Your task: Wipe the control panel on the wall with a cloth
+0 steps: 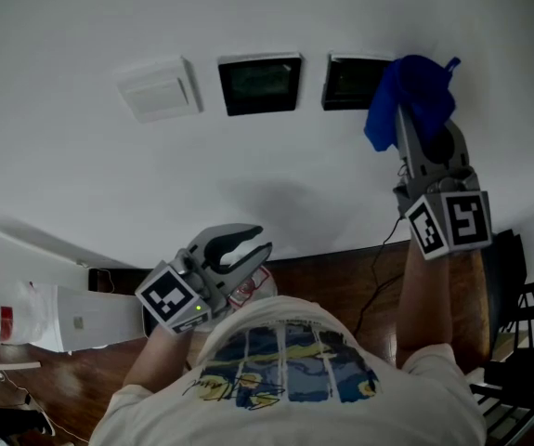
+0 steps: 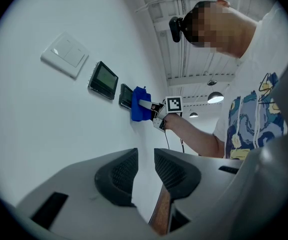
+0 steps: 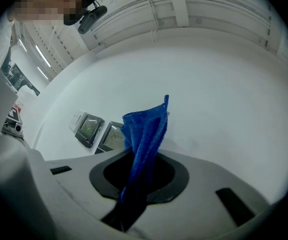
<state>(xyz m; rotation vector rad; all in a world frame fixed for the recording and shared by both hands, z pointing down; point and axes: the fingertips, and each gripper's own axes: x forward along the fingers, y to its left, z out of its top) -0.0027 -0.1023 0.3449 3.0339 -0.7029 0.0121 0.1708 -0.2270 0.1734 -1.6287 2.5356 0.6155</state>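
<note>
Here the right gripper is clamped on the blue cloth, as its own view shows. Only the head view shows the cloth covering the right edge of the control panel. Left of this panel are a second screen and a white switch. The left gripper, well apart from the panel, has its jaws slightly parted with nothing between them.

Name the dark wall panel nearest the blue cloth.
The right-hand panel, its edge overlapped by the blue cloth; the other panel sits beside the white switch.
</note>
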